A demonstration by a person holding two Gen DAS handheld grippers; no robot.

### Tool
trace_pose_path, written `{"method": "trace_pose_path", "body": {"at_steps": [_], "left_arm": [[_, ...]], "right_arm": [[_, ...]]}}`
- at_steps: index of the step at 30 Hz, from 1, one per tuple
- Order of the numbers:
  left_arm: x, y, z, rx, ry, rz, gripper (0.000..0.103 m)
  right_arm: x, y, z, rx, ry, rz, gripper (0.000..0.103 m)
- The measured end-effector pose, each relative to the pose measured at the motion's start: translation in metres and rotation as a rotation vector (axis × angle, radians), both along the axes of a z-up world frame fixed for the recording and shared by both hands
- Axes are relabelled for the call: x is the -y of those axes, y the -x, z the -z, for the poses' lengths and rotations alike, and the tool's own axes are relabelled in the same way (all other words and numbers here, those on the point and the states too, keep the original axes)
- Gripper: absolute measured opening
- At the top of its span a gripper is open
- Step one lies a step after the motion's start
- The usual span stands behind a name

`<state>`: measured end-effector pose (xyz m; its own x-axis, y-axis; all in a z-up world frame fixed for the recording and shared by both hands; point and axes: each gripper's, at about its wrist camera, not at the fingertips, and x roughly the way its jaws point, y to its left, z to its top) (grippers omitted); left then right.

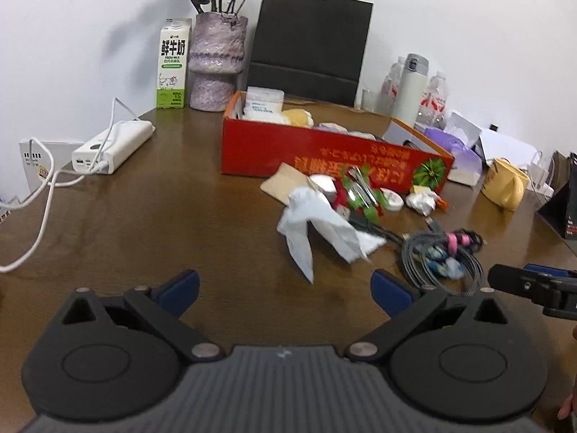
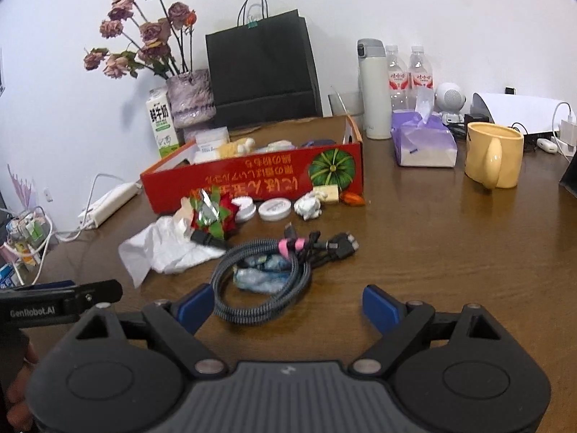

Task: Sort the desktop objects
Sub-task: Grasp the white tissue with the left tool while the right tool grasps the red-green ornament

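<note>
A red cardboard box with several items inside stands mid-table. In front of it lies loose clutter: a crumpled white tissue, a red-green bow, round white lids, a paper ball and a coiled grey cable bundle with a pink tie. My left gripper is open over bare table, short of the tissue. My right gripper is open, its left pad beside the cable coil. Neither holds anything.
At the back stand a milk carton, a vase of dried roses, a black paper bag, a thermos and water bottles. A yellow mug and purple tissue pack sit right. A white power strip with cords lies left.
</note>
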<state>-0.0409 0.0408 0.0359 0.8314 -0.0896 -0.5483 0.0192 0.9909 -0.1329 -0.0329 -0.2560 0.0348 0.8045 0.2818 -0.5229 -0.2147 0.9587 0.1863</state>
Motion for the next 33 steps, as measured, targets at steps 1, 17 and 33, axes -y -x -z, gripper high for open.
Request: {"method": "trace_pose_path", "body": {"at_steps": [1,17,33], "left_arm": [[-0.001,-0.003,-0.001,0.003,0.001,-0.004,0.103],[0.008,-0.099,0.005,-0.134,0.081,0.151,0.011],[-0.024,-0.018,-0.069,0.125,0.108,0.057,0.004]], "right_arm": [[0.000,-0.006,-0.001,0.000,0.007,0.004,0.089],[-0.060,-0.125,-0.023,-0.042,-0.021,-0.210,0.086],[-0.067,-0.071,-0.081,0.178,0.023,-0.177,0.036]]}}
